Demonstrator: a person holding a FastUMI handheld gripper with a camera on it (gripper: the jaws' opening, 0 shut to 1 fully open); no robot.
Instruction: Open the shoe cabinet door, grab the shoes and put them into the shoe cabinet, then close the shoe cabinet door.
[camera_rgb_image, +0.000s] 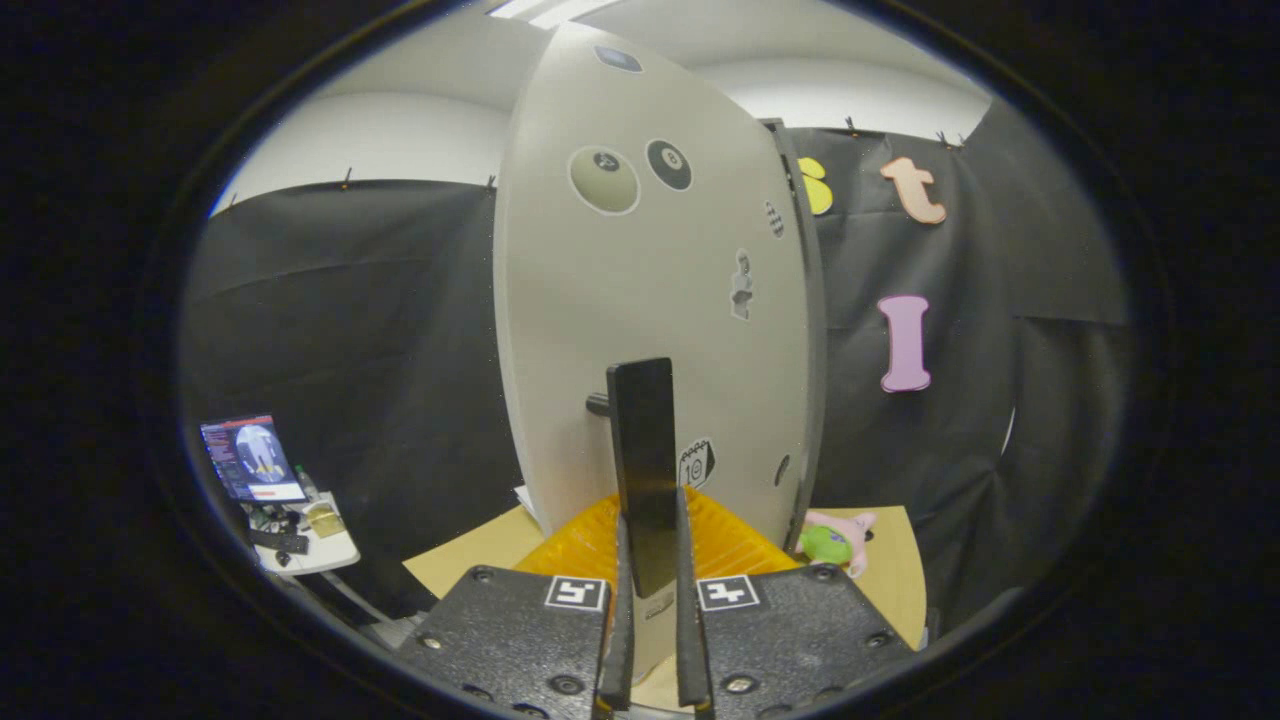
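Gripper (650, 560) was clamped nearly closed on the black handle (641, 450) of the rigid, light-looking cabinet door (640, 300).

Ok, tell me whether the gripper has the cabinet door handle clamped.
Clamped, it seems: the gripper has its fingers closed on the black handle of the cabinet door, one on each side, no gap showing.

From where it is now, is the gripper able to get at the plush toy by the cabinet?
Probably not yet. The gripper is shut on the black door handle, so its fingers are occupied. The pink and green plush toy lies beyond them on the cardboard sheet, past the cabinet door edge.
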